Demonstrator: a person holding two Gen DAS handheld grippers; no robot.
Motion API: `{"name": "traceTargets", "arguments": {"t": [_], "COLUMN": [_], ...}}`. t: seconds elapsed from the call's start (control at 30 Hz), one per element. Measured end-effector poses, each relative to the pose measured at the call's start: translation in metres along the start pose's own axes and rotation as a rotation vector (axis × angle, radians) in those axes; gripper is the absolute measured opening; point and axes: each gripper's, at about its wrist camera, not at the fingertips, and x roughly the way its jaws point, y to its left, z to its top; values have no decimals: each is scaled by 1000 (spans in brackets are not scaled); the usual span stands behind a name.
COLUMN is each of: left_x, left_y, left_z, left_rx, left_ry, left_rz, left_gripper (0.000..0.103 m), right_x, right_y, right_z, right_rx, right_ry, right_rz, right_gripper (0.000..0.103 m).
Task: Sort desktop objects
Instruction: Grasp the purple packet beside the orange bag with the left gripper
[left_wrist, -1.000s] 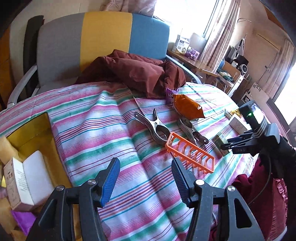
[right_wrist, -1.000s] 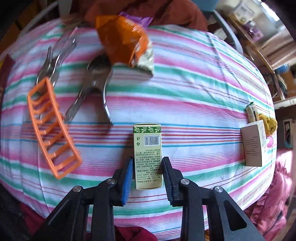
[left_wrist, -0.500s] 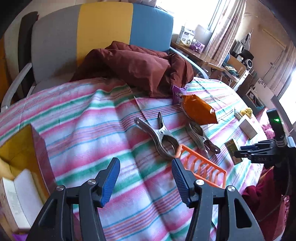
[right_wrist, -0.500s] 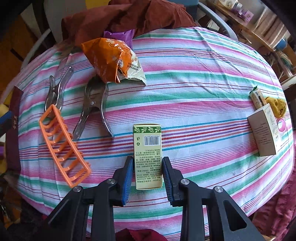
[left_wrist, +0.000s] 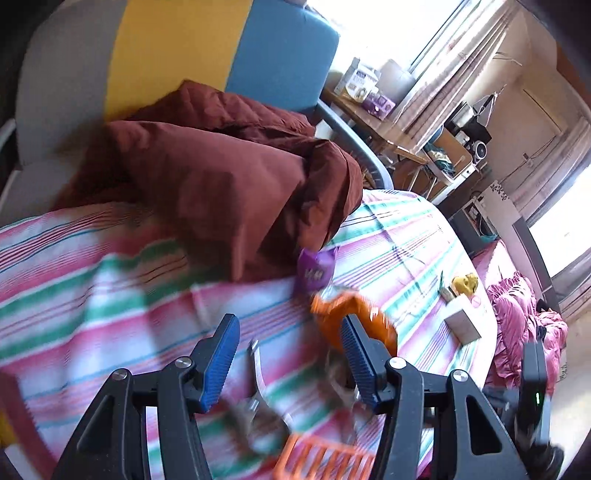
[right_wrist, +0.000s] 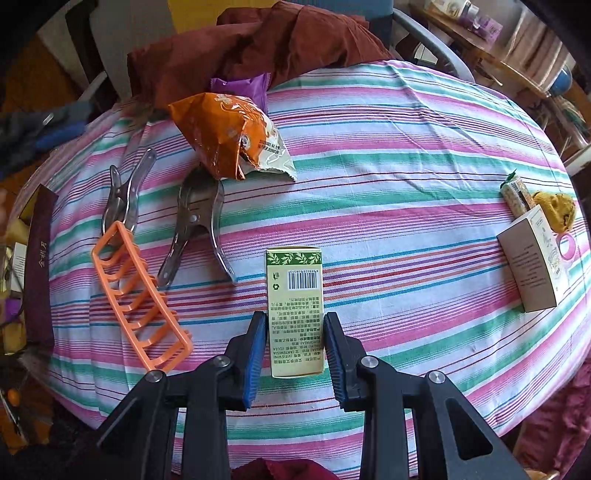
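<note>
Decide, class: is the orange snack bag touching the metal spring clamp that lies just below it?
Touching. The right wrist view shows the orange snack bag lying over the top of the metal spring clamp, with no striped cloth visible between them.

The striped tablecloth (right_wrist: 388, 192) lies bare across its middle and far right stretch, giving wide passage between the green carton (right_wrist: 294, 295) and the white box (right_wrist: 532, 266) at the right edge. Left of the carton the way is crowded: two metal spring clamps (right_wrist: 195, 225), an orange plastic rack (right_wrist: 140, 299) overlapping one of them, and an orange snack bag (right_wrist: 229, 136) just behind. A maroon jacket (right_wrist: 258, 44) spills over the far edge, with a purple packet (right_wrist: 240, 86) against it. A dark box wall (right_wrist: 38, 266) blocks the left rim.
</note>
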Motion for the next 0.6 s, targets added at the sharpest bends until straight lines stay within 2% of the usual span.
{"name": "traceTargets", "arguments": {"t": [0.13,0.2,0.27,0.3,0.37,0.53,0.6], "left_x": [43,66,83,91,106,148,157], "left_y": [-10,-17,-20,-23,-27,-36,-38], "left_z": [23,34,41,45,50,54,53], "left_rx": [-6,3,-3,-1,5,20,16], "left_ry": [73,100,129,140,162,235,236], "left_rz": [4,42,44,40,50,116,132], "left_gripper": [59,65,67,72,76,78,77], "right_x": [0,-1,3,2,1,-3,-3], "right_y": [-10,-11,-7,-7,-7,-10,-11], "right_z": [-9,-9,-5,-5,-5,-8,-8], "right_rx": [13,22,27,28,31,38,46], "right_ry": [-4,-10,-16,-18,-21,-29,-32], "right_rz": [34,47,61,68,79,109,122], "right_gripper": [31,31,31,31,31,31,31]}}
